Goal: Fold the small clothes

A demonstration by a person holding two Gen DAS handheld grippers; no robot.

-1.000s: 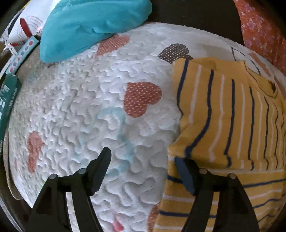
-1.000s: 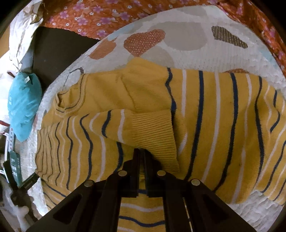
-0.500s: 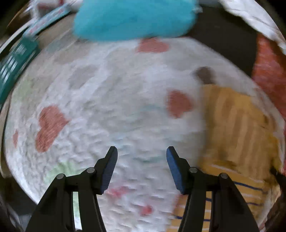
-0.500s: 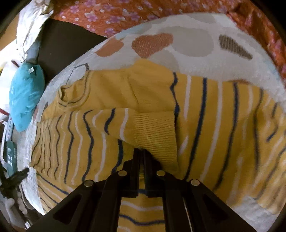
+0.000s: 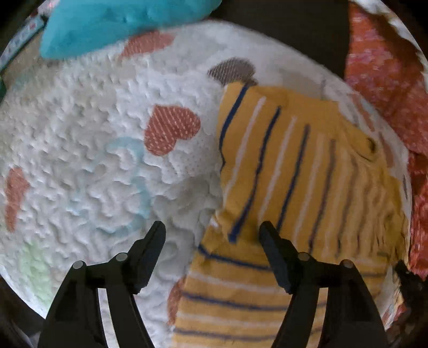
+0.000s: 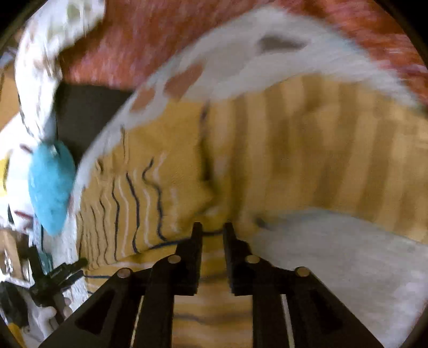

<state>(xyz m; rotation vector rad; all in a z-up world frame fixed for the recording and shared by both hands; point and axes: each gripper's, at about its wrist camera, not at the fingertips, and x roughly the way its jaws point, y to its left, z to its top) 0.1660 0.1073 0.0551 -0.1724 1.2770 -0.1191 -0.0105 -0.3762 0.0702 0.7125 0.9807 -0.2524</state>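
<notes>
Yellow knit with navy and white stripes, the small sweater (image 5: pixel 294 174) lies on a white quilt (image 5: pixel 93 160) printed with hearts. In the left wrist view one folded panel of it sits over the lower body, its stripes running crosswise to those below. The left claw (image 5: pixel 212 235) hangs over the sweater's left edge, jaws wide apart and holding nothing: its right finger is above the striped knit, its left finger above bare quilt, and the garment's edge runs up between them. Whether either tip touches the cloth cannot be told.

In the right wrist view, which is badly blurred, the sweater (image 6: pixel 307 160) fills the middle, spreading ahead of and under the right claw (image 6: pixel 212 227). That claw's jaws stand a narrow gap apart, with yellow knit showing between and beyond the tips; nothing looks pinched.

Beyond the quilt's far edge lies a turquoise cushion (image 5: pixel 120 24), and to the right an orange-red floral cloth (image 5: pixel 388 88). A dark surface (image 5: pixel 281 34) shows between them.
</notes>
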